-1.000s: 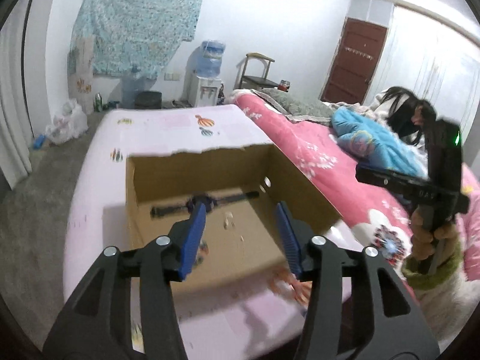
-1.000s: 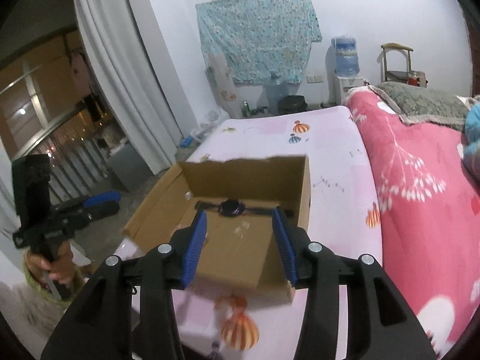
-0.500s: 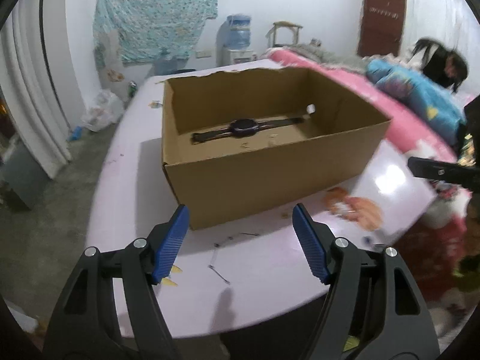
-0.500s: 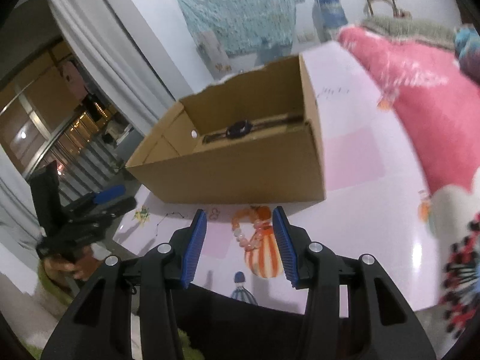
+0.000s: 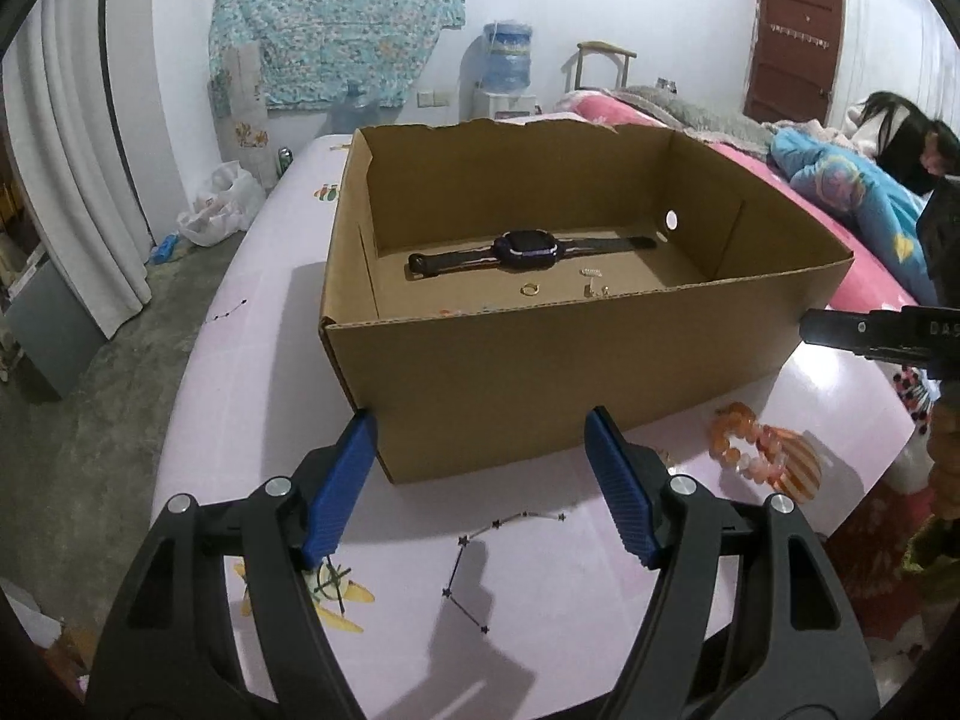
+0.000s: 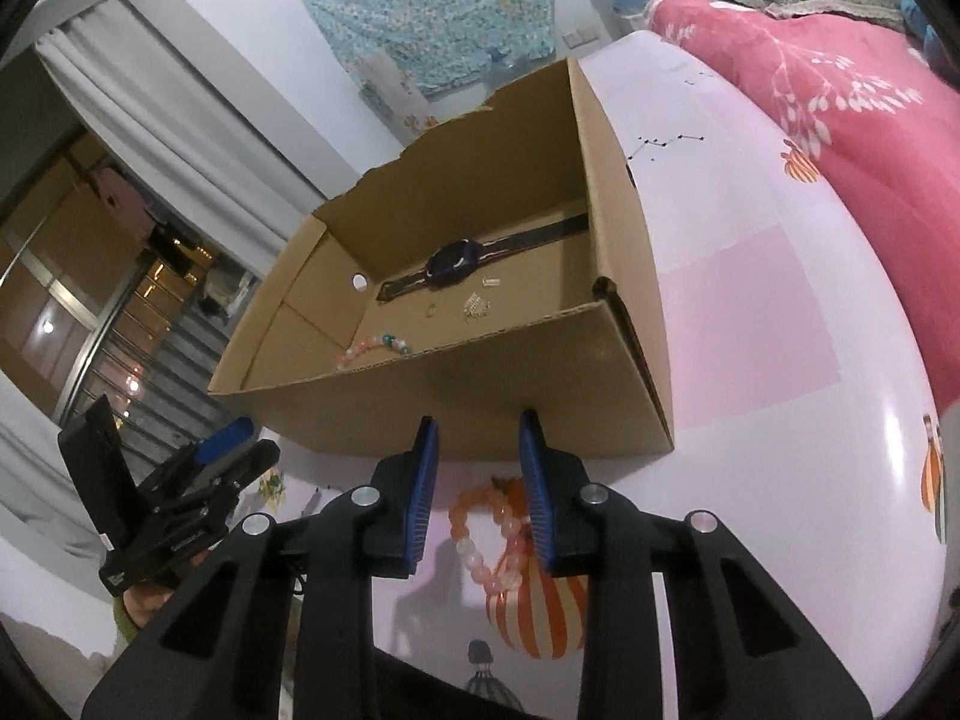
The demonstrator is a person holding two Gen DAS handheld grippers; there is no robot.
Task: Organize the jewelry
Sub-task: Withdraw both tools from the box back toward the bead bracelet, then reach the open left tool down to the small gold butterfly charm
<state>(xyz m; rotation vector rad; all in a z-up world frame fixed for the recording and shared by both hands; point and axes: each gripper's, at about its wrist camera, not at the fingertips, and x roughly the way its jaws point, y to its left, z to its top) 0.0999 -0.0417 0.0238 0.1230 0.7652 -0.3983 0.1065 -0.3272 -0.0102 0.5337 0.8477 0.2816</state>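
Observation:
An open cardboard box point(image 5: 540, 372) point(image 6: 480, 396) stands on the pink table. Inside lie a dark watch point(image 5: 528, 249) point(image 6: 456, 261), a small ring point(image 5: 529, 288) point(image 6: 431, 310), small earrings point(image 5: 594, 288) point(image 6: 477, 306) and a pastel bead bracelet point(image 6: 375, 349). An orange bead bracelet point(image 5: 747, 450) point(image 6: 486, 534) lies on the table in front of the box. My right gripper point(image 6: 479, 462) is open, its fingers on either side of the orange bracelet's far end. My left gripper point(image 5: 480, 462) is open and empty before the box front.
The pink table point(image 5: 252, 324) point(image 6: 780, 312) has printed patterns and a near edge close to me. A pink bed point(image 6: 810, 78) lies to the right, with a person point(image 5: 900, 150) on it. Curtains point(image 5: 66, 150) and bare floor lie left.
Both grippers dropped down and back from over the box to the table in front of it. The right gripper came down around the orange bracelet.

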